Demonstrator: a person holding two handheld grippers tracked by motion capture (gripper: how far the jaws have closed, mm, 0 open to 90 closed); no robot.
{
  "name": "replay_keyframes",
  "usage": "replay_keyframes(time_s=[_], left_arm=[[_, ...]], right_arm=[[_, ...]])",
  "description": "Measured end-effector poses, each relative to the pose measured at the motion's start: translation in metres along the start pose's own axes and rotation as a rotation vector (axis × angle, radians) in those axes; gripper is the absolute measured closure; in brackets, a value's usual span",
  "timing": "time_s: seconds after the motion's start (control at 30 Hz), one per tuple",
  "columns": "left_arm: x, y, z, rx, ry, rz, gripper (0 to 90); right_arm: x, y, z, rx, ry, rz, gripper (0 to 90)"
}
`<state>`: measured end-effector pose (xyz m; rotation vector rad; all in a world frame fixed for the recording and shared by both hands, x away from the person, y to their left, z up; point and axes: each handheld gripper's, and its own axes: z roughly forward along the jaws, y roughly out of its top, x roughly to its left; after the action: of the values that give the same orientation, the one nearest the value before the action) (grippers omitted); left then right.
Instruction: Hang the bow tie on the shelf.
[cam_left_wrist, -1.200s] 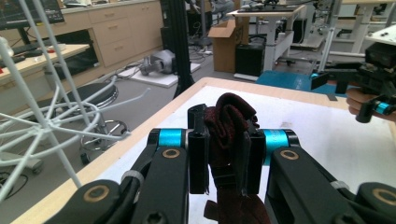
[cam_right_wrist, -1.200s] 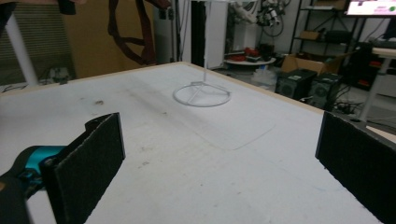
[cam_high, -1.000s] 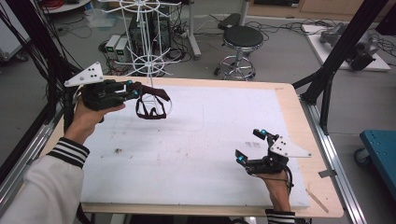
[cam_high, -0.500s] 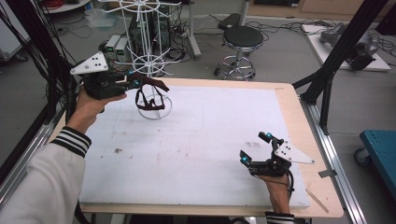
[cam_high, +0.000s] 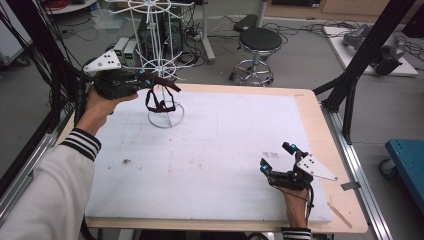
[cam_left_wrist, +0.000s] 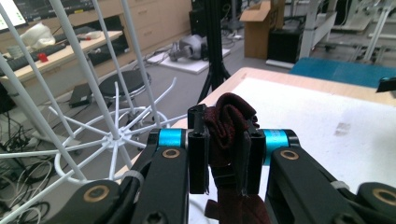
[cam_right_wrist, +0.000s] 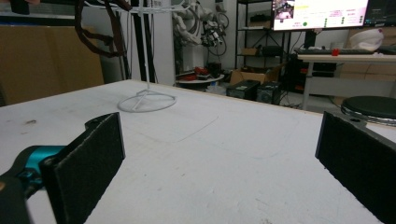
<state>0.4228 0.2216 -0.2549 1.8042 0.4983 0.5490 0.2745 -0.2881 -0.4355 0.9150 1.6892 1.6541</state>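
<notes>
The dark red strap (cam_left_wrist: 229, 126) hangs clamped in the left gripper (cam_high: 159, 86) beside the white wire rack (cam_high: 162, 60). The right gripper (cam_high: 277, 162) rests spread wide on the scuffed white table (cam_high: 220, 150); monitor text is unreadable.

Dark fuzzy cloth strap (cam_left_wrist: 228, 122), white wire rack (cam_high: 159, 40)

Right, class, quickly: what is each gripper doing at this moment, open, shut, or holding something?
Left gripper: shut on the dark red strap, beside the white wire rack.
Right gripper: open, holding nothing.
</notes>
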Motion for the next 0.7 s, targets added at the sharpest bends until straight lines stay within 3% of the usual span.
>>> replay_keyframes(time_s=[0.33,0.7], left_arm=[[0.007,0.001,0.010,0.028,0.022,0.003,77.5],[0.013,-0.005,0.020,0.055,0.039,0.013,77.5]], right_arm=[[-0.003,-0.007,0.002,0.008,-0.016,0.036,0.6],[-0.003,-0.012,0.003,0.016,-0.045,0.022,0.6]])
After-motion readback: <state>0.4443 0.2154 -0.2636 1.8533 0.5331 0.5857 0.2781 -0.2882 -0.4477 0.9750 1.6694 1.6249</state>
